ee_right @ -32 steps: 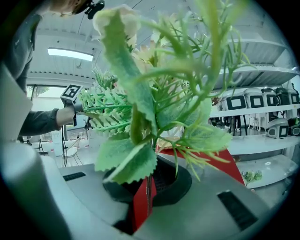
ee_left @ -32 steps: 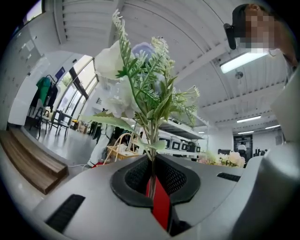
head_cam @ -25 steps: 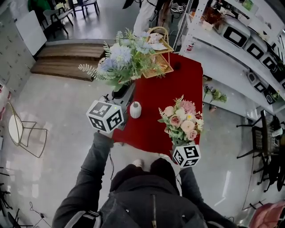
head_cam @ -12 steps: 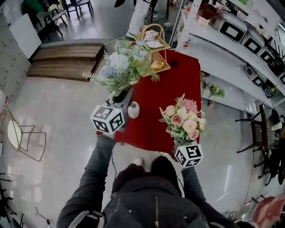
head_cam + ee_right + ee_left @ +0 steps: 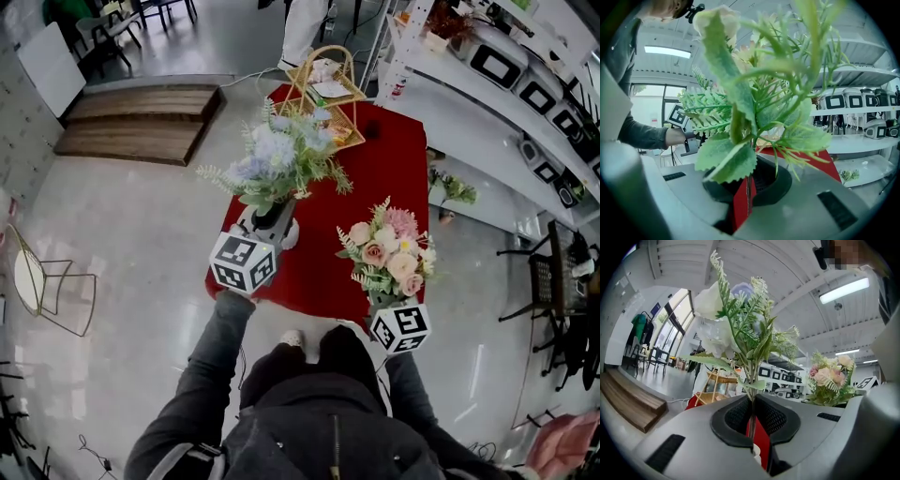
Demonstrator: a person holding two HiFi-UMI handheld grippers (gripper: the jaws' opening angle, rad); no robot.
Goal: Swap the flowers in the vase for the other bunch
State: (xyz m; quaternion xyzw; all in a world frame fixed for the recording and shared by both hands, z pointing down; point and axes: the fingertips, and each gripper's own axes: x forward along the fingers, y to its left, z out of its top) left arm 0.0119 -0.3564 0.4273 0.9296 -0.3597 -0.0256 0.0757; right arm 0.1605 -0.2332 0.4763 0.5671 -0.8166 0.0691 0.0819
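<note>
The feathery, thin-stemmed pale-blue bunch (image 5: 277, 155) is pinched by the closed left tongs (image 5: 752, 423), the round-bloomed pink bunch (image 5: 389, 251) by the closed right tongs (image 5: 747, 187).

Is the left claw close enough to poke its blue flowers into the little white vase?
Probably yes. The left claw, shut on the blue flowers, hangs right by the white vase on the red table, and nothing shows in between. The pink flowers are well aside.

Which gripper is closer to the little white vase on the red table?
Left. The left gripper, holding the blue bunch, is right beside the white vase; the right gripper, holding the pink bunch, is well apart from it.
</note>
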